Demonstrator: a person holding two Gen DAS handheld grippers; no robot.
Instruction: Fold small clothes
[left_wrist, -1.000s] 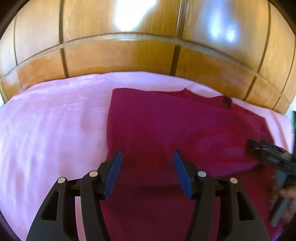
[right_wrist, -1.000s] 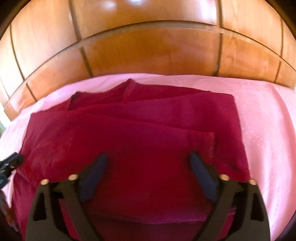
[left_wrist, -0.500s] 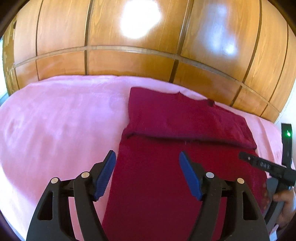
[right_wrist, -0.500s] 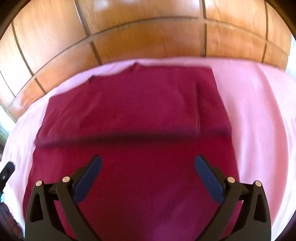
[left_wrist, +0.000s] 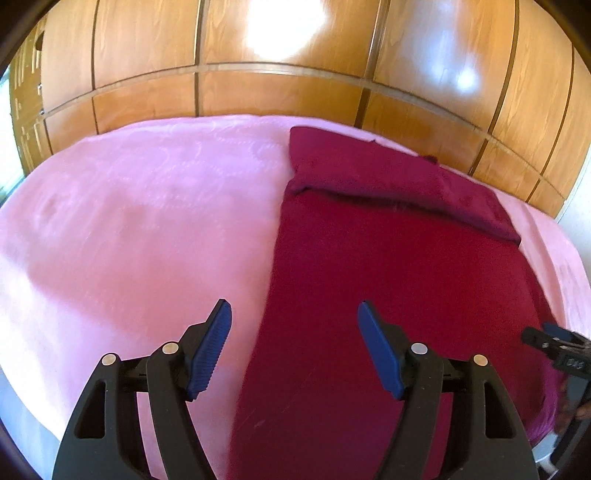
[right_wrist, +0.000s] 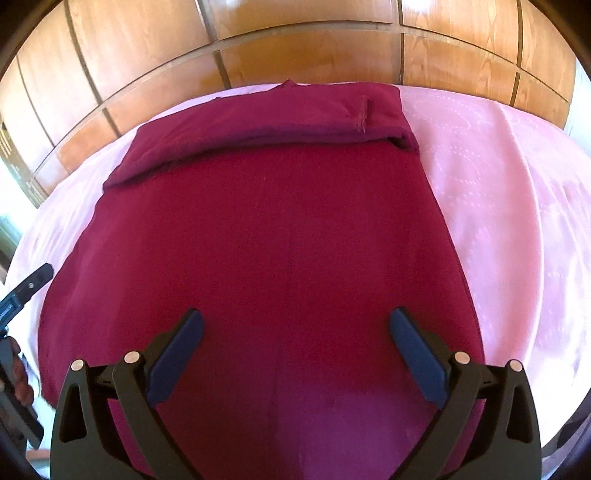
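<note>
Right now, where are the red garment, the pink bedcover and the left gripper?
Red garment (right_wrist: 280, 229): right wrist view, its flat middle.
Pink bedcover (left_wrist: 140, 221): left wrist view, bare part left of the garment.
Left gripper (left_wrist: 293, 328): left wrist view, between fingertips.

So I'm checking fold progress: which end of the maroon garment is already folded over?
The far end, by the wooden panelling: it lies doubled as a thicker band; the near part is a single flat layer.

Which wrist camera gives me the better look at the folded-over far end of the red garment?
The right wrist view: the folded-over far end lies centred and sharp, both corners and a seam visible. The left wrist view shows the same fold off to the right, slanted and softer, with its right part near the frame edge.
</note>
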